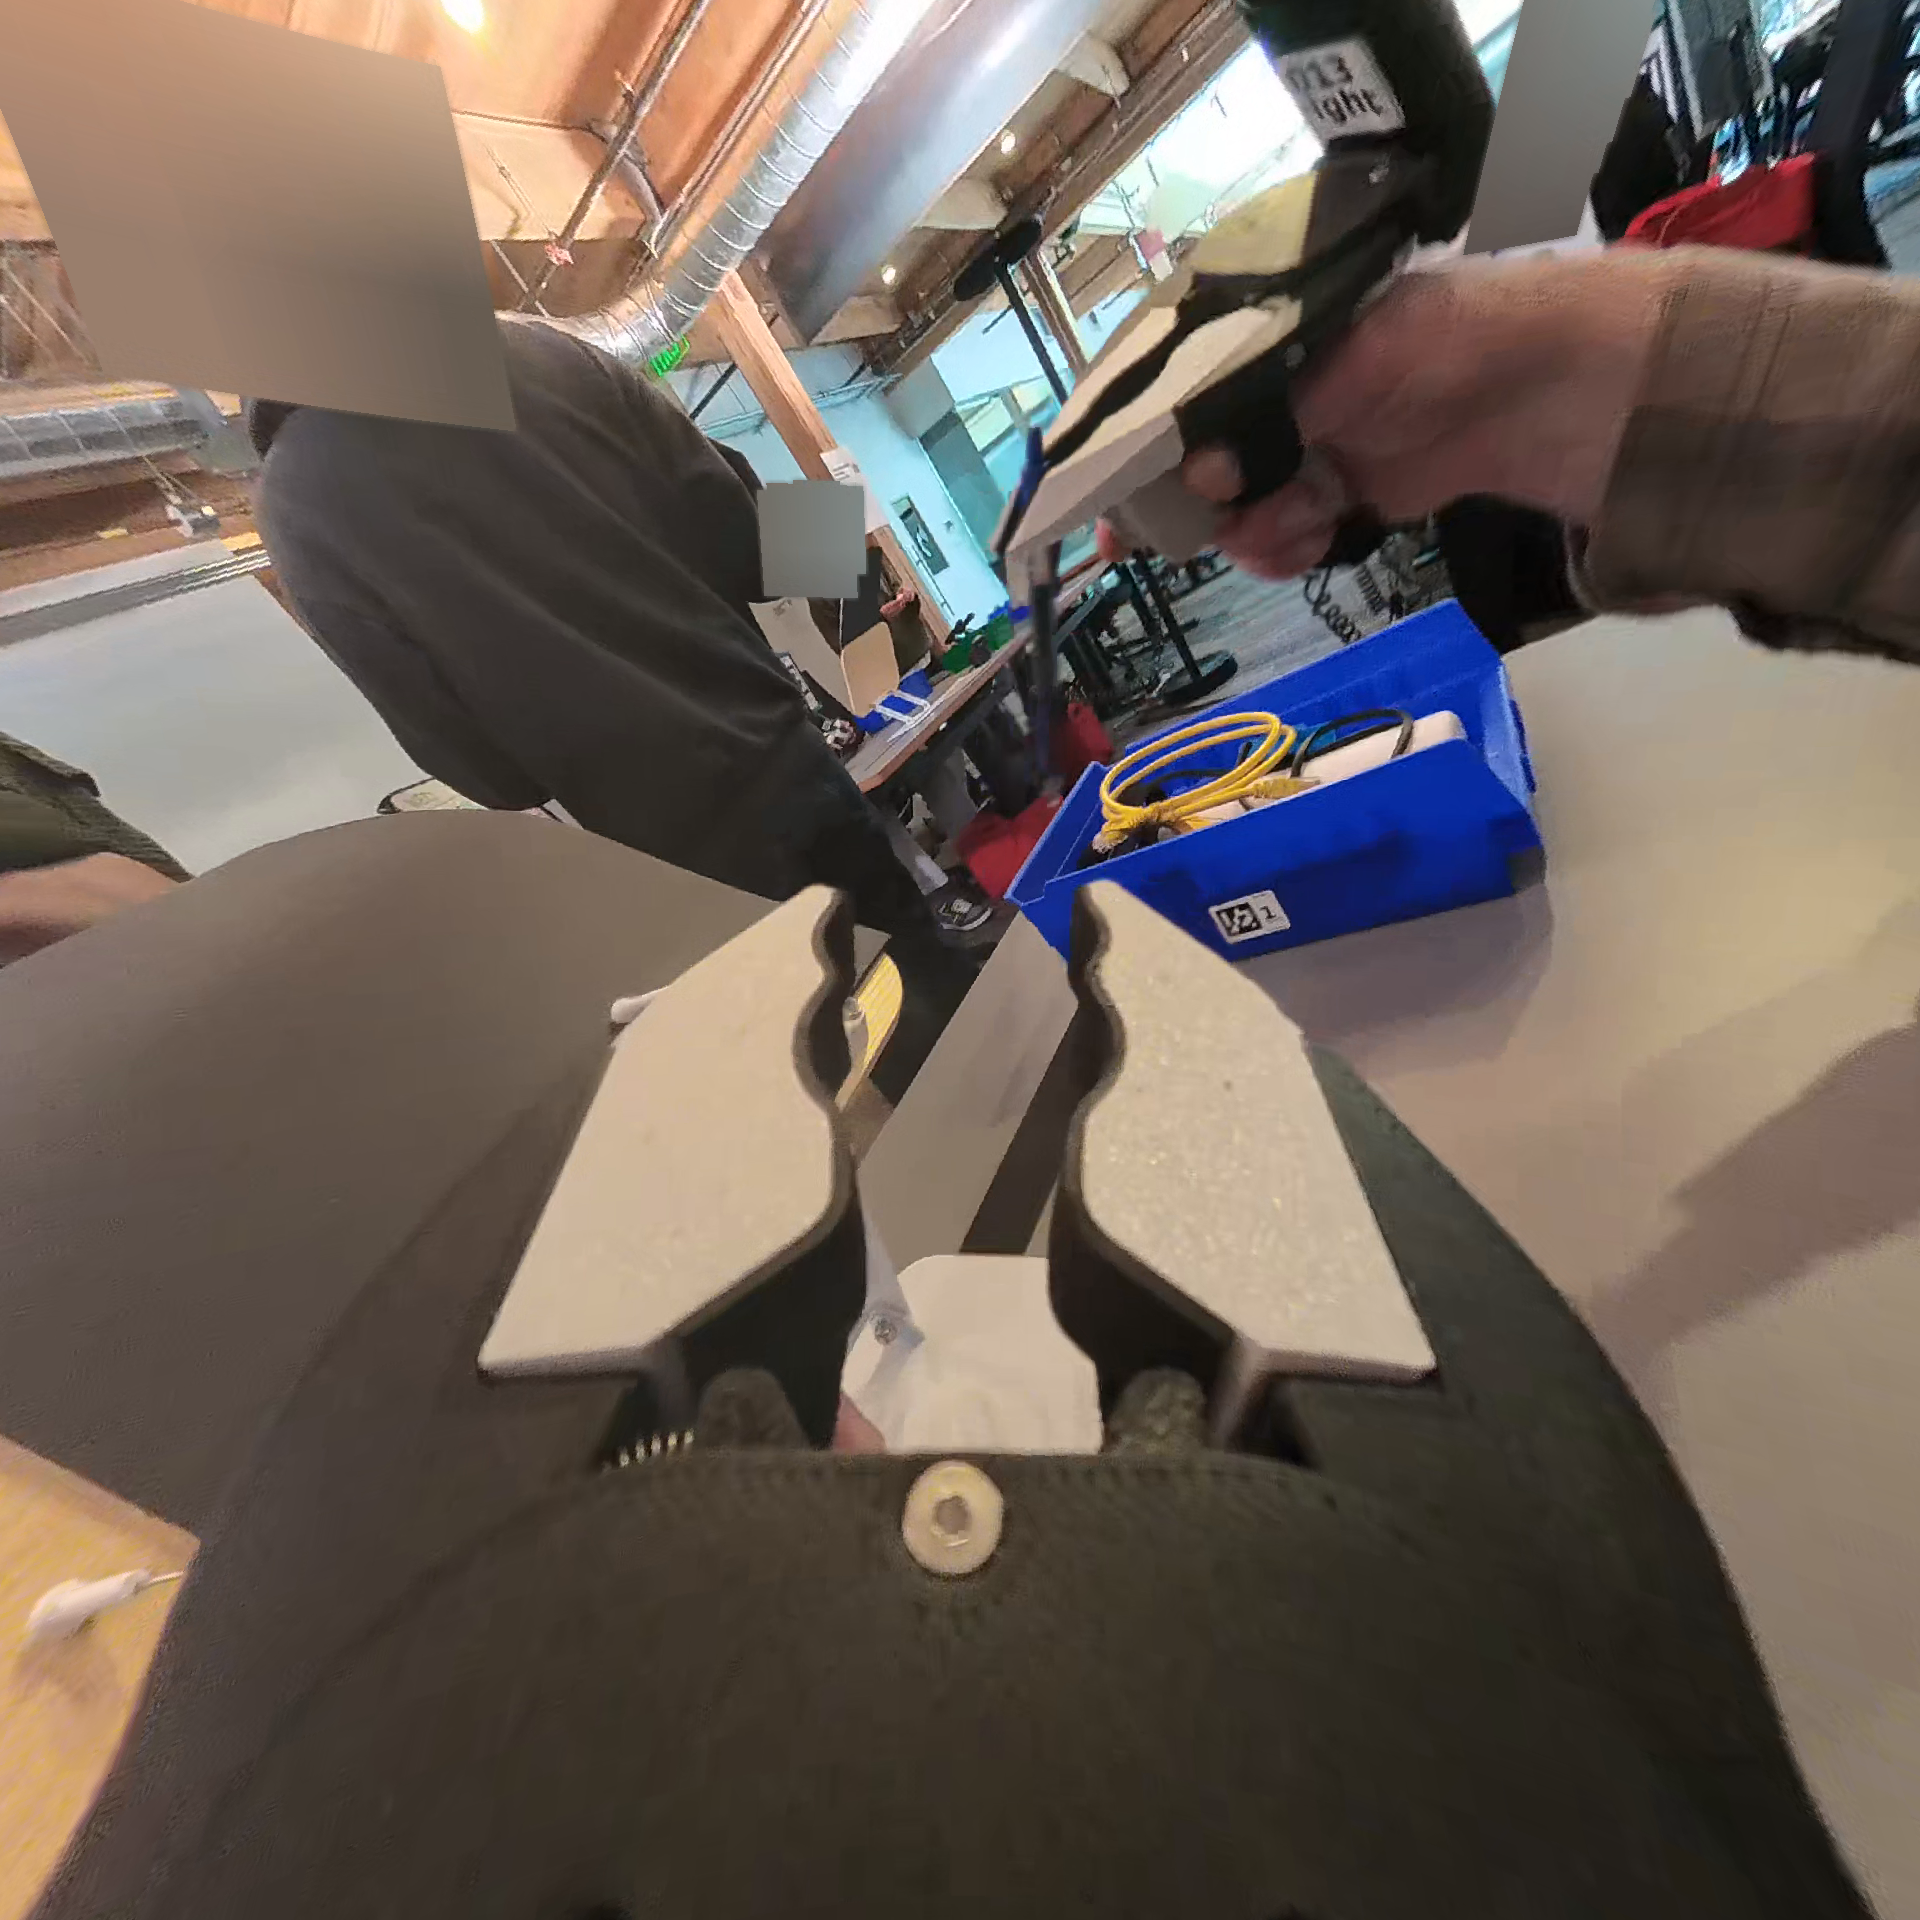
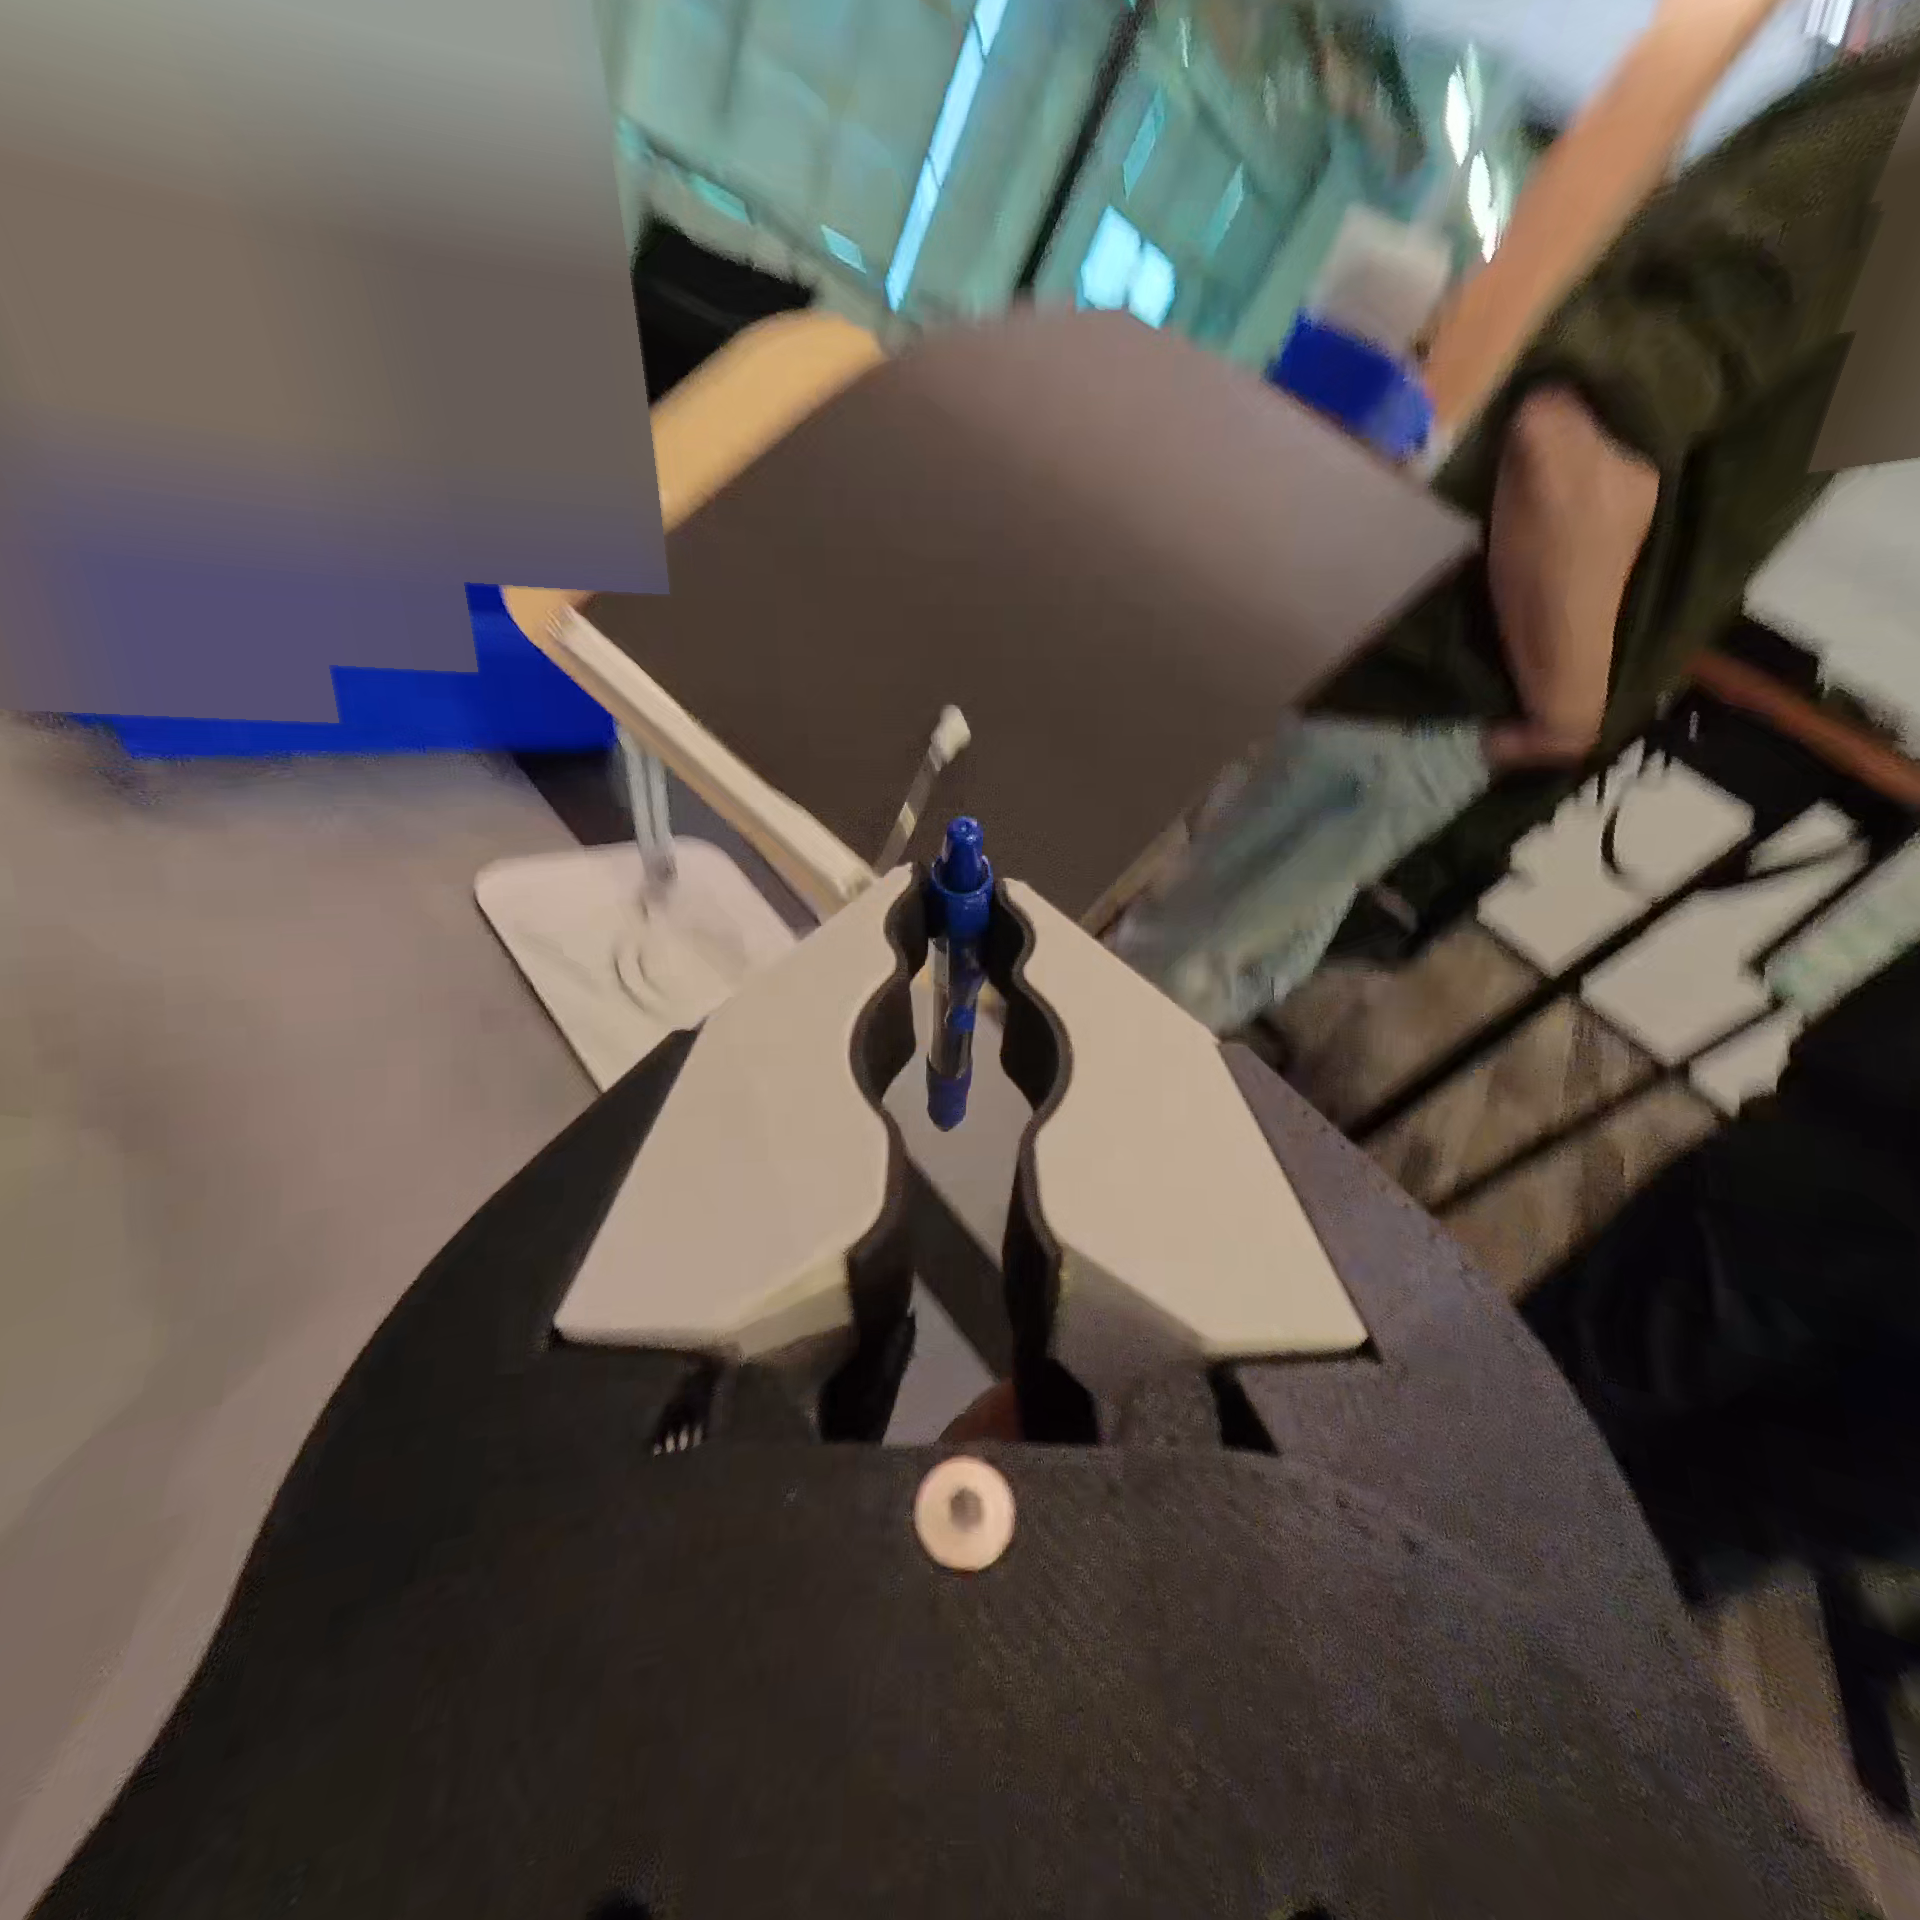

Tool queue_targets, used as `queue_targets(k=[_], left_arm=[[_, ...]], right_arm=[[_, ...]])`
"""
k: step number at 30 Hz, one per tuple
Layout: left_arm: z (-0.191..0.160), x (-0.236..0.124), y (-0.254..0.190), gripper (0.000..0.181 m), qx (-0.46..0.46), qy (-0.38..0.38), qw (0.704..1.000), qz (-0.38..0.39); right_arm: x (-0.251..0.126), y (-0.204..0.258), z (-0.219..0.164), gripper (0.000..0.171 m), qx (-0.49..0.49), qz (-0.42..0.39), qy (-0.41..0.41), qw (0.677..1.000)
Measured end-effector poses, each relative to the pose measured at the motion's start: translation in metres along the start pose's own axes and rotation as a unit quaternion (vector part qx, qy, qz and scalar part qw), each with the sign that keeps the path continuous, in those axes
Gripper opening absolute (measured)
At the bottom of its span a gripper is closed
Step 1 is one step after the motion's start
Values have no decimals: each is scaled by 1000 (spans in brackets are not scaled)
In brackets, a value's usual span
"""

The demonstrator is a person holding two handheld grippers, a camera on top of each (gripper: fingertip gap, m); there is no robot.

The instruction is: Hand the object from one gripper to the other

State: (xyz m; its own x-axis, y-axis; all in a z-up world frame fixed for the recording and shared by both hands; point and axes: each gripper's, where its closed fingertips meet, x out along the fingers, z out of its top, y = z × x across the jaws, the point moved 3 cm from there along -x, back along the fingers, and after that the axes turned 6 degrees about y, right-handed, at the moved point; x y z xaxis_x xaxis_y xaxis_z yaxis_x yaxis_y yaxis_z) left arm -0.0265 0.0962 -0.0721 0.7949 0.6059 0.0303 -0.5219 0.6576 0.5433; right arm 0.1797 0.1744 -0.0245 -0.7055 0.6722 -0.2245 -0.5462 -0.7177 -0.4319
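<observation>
Pen held, handover not yet made.

My right gripper pinches the blue plastic ballpoint pen; my left gripper gapes wide and empty, well apart.

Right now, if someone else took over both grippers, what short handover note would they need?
Right gripper: shut on the blue pen, pinched near the fingertips, held in the air.
Left gripper: open and empty, low over the grey table, apart from the pen.
Blue bin with cables sits on the table, untouched.
Done: pen picked up. Left: bring the grippers together, close left on the pen, open right.
</observation>
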Motion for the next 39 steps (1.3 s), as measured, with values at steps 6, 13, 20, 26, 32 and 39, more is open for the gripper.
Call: queue_targets(k=[6,13,20,26,32,39], left_arm=[[-8,6,-7,35,30,24,999,-1],[-15,9,-7,35,31,36,999,-2],[-21,10,-4,35,23,46,999,-6],[-26,10,4,39,4,53,999,2],[-26,3,23,45,-34,47,998,16],[-12,-28,67,44,1,74,995,71]], right_arm=[[-33,-55,-79,7,53,-59,177,981],[-33,-49,-154,7,129,11,310,942],[-6,-48,-193,18,178,29,324,929],[-1,-81,-179,50,131,-95,291,943],[-28,-103,-94,47,65,-186,116,973],[-26,-67,-23,34,5,-149,-11,989]])
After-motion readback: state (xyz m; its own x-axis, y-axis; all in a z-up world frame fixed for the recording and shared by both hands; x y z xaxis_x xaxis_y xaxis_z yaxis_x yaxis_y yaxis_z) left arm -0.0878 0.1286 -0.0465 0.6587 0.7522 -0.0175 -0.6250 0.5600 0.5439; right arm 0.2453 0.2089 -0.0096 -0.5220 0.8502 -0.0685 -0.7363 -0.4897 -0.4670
